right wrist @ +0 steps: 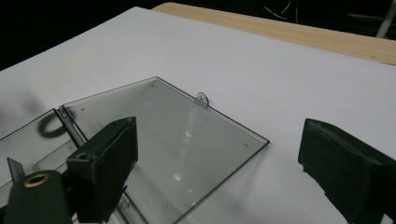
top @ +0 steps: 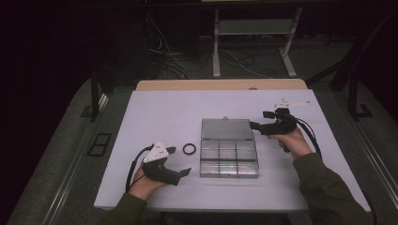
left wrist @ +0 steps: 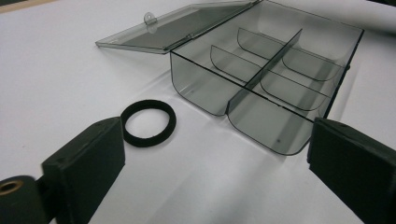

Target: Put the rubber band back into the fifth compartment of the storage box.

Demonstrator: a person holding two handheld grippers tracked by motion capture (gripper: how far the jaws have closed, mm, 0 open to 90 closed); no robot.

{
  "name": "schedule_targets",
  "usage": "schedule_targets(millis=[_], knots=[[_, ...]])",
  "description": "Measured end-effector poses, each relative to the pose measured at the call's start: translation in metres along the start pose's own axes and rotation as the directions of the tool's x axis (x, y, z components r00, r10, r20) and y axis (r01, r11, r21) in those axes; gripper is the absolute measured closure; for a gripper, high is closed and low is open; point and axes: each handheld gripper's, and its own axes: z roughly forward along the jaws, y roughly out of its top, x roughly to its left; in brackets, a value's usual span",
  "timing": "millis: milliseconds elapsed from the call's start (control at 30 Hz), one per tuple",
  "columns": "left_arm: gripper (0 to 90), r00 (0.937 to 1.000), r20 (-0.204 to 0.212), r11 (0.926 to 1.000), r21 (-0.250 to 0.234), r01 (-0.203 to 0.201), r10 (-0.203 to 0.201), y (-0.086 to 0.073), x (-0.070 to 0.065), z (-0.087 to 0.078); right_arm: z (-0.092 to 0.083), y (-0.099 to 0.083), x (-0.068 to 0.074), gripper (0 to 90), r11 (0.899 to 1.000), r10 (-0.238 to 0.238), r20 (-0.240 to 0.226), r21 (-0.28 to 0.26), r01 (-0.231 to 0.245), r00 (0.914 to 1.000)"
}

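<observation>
Nearest, at the front left of the white counter (top: 155, 108), the left claw (top: 179, 161) rests low in the person's left hand (top: 145, 183). Its jaws stand wide apart w/ nothing between them. In the left gripper view the small black ring (left wrist: 148, 122) lies flat on the counter just past the left jaw tip, maybe touching it, hard to tell from this angle.

Next, in the middle, sits the clear smoky plastic box (top: 229, 158). It has six little compartments, and the ring is just beside it on its left, not inside.

Behind the box its lid (top: 226, 129) lies flat open on the counter, joined to the box at the hinge. A small tab (right wrist: 201, 100) sticks out on the lid's far edge.

Farther back on the right, the right claw (top: 260, 120) is held above the counter, near the lid's right corner. Its jaws are open too & hold nothing.
</observation>
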Motion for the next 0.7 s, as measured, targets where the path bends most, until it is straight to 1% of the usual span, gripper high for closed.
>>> schedule_targets(millis=[33, 167, 367, 467, 533, 567, 600, 633, 700], knots=[[1.2, 1.0, 0.001, 1.0, -0.001, 0.01, -0.01, 0.0, 0.0, 0.0, -0.003, -0.001, 0.001, 9.5, 1.0, -0.004, -0.004, 0.0, 0.004, 1.0], [0.0, 0.9998, 0.003, 0.9998, 0.002, 0.02, -0.02, 0.0, 0.0, 0.001, -0.012, -0.007, 0.005, 9.4, 1.0, -0.018, -0.001, 0.004, 0.018, 0.9998], [0.0, 0.9997, 0.005, 0.9997, 0.011, 0.022, -0.022, -0.001, 0.001, 0.001, -0.025, -0.017, 0.01, 9.4, 1.0, -0.026, 0.004, 0.001, 0.026, 0.9996], [0.0, 0.9998, 0.005, 0.9997, 0.009, 0.021, -0.022, -0.001, 0.002, 0.001, -0.031, -0.022, 0.013, 9.4, 0.999, -0.033, 0.01, 0.005, 0.033, 0.9994], [0.0, 0.9997, 0.004, 0.9997, 0.004, 0.025, -0.025, -0.002, 0.003, 0.0, -0.034, -0.025, 0.016, 9.4, 1.0, -0.029, 0.011, 0.008, 0.029, 0.9995], [0.0, 0.9996, 0.002, 0.9996, 0.006, 0.028, -0.028, -0.002, 0.003, 0.0, -0.036, -0.027, 0.017, 3.7, 1.0, -0.03, 0.012, 0.005, 0.03, 0.9995], [0.0, 0.9996, 0.002, 0.9996, 0.004, 0.029, -0.029, -0.001, 0.003, -0.001, -0.037, -0.028, 0.017, 0.4, 1.0, -0.026, 0.007, 0.016, 0.026, 0.9996], [0.0, 0.9994, 0.002, 0.9994, -0.003, 0.034, -0.034, -0.001, 0.003, 0.0, -0.039, -0.03, 0.018, 0.4, 0.999, -0.019, 0.006, 0.026, 0.019, 0.9998], [0.0, 0.9995, 0.0, 0.9995, -0.002, 0.032, -0.032, -0.002, 0.003, -0.001, -0.043, -0.034, 0.02, 0.5, 0.999, -0.031, 0.019, 0.014, 0.031, 0.9993]])
